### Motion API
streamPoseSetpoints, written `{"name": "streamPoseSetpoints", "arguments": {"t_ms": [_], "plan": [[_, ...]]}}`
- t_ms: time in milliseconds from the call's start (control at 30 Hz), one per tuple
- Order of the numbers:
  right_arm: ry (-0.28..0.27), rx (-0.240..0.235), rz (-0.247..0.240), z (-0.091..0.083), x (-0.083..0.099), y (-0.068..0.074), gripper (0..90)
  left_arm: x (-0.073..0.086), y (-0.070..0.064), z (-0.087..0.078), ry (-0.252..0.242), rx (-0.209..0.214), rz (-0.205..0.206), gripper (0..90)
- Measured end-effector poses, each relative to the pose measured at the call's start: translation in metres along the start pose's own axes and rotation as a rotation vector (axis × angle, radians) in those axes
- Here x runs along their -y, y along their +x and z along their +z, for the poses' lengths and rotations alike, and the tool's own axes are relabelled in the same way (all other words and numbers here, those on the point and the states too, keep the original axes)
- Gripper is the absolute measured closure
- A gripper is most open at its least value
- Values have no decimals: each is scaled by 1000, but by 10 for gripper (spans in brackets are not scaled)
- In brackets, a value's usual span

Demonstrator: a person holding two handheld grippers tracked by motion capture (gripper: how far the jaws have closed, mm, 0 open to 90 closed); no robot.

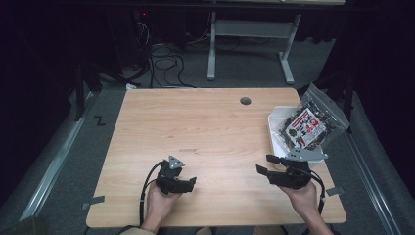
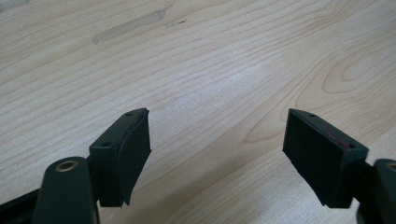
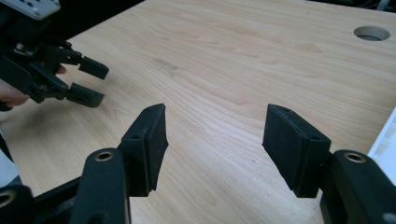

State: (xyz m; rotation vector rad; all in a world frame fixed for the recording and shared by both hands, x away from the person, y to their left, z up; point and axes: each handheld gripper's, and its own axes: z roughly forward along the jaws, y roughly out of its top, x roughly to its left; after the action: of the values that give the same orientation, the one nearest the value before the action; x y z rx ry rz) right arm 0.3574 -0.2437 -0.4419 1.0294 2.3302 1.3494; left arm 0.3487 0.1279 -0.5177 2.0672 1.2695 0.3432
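My left gripper (image 1: pixel 191 182) rests low over the wooden table (image 1: pixel 205 127) near its front edge, held in a hand, its jaws pointing right. In its own view the left gripper (image 2: pixel 217 140) is open over bare wood. My right gripper (image 1: pixel 265 164) is at the front right, jaws pointing left and spread wide; in its own view the right gripper (image 3: pixel 215 135) holds nothing. The left gripper (image 3: pixel 95 83) also shows far off in the right gripper view, jaws apart. A clear snack bag (image 1: pixel 306 125) with a red and white label lies in a white tray (image 1: pixel 275 122).
The tray sits at the table's right edge, just behind the right gripper; its white rim (image 3: pixel 385 135) shows in the right gripper view. A round cable hole (image 1: pixel 245 101) is near the back edge. Beyond the table are cables and a metal stand (image 1: pixel 213 49) on the floor.
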Motion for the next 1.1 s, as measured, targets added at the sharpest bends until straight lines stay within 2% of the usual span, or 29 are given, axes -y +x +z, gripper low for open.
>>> {"name": "streamPoseSetpoints", "arguments": {"t_ms": [100,400,467,600,733,900,1100], "plan": [[23,19,-3,7,1,-3,402,0,0,0,4,2,2,237],[38,26,-3,17,4,-7,404,0,0,1,5,1,3,237],[48,41,0,20,4,-8,404,-1,-1,1,4,-1,9,236],[49,47,10,24,6,-10,406,0,-1,0,4,-1,6,237],[76,56,12,31,8,-13,406,-1,-1,1,4,-1,7,236],[79,62,21,37,9,-15,408,0,-1,0,4,0,9,236],[108,74,34,46,13,-17,408,-1,-2,1,6,2,15,236]]}}
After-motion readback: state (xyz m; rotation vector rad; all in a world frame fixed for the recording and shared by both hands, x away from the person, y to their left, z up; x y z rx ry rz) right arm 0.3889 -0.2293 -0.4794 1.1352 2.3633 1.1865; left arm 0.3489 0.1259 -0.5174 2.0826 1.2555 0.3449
